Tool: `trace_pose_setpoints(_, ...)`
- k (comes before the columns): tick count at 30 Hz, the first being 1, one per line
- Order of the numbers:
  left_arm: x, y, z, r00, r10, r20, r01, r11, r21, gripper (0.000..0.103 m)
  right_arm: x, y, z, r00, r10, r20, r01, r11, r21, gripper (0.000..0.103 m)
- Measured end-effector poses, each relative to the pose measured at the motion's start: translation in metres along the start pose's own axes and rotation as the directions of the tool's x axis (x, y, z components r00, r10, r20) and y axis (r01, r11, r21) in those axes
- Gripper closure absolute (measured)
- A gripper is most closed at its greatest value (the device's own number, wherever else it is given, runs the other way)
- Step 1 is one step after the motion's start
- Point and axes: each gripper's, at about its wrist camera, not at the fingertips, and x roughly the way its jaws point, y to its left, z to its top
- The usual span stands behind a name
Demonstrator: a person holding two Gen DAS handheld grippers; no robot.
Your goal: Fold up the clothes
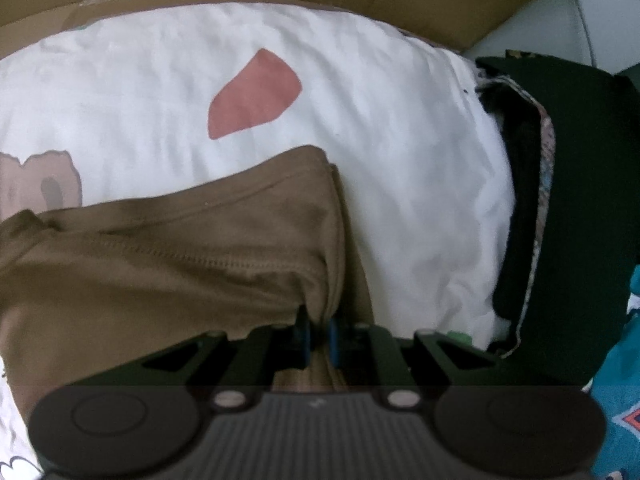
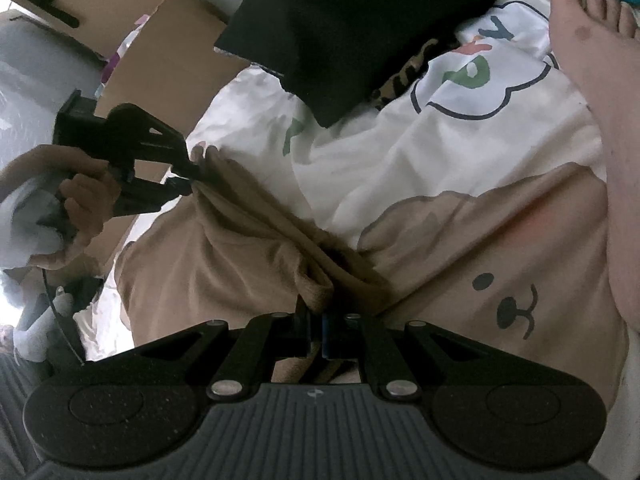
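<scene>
A brown garment (image 1: 160,260) lies bunched on a white printed bedsheet (image 1: 380,80). In the left wrist view my left gripper (image 1: 318,336) is shut on a gathered edge of it, the cloth pinched between the blue pads. The right wrist view shows the same brown garment (image 2: 208,256) stretched between both grippers. My right gripper (image 2: 318,328) is shut on a folded corner near the bottom. My left gripper (image 2: 191,178), held by a hand (image 2: 84,200), grips the far corner at the left.
A black garment (image 2: 340,28) lies at the back of the bedsheet (image 2: 400,168), and shows as a dark garment (image 1: 580,200) at the right. Cardboard (image 2: 172,52) borders the bed. A bare foot (image 2: 580,40) rests at the right. Teal cloth (image 1: 616,380) lies at the lower right.
</scene>
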Motion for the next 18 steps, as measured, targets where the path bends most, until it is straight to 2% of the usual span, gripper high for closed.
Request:
trace_pose_setpoints(15, 0.005, -0.022, 0.004, 0.999, 0.049, -0.021, -0.047, 0.997, 0.066, 0.092, -0.004, -0.002, 0.0, 1.0, -0.014, 0.004, 0.014, 1.0, -0.002, 0.1)
trace_pose_setpoints(18, -0.003, -0.017, 0.006, 1.0, 0.009, -0.013, -0.008, 0.999, 0.048, 0.085, -0.002, -0.004, 0.002, 1.0, -0.024, 0.001, 0.024, 1.0, 0.014, 0.1)
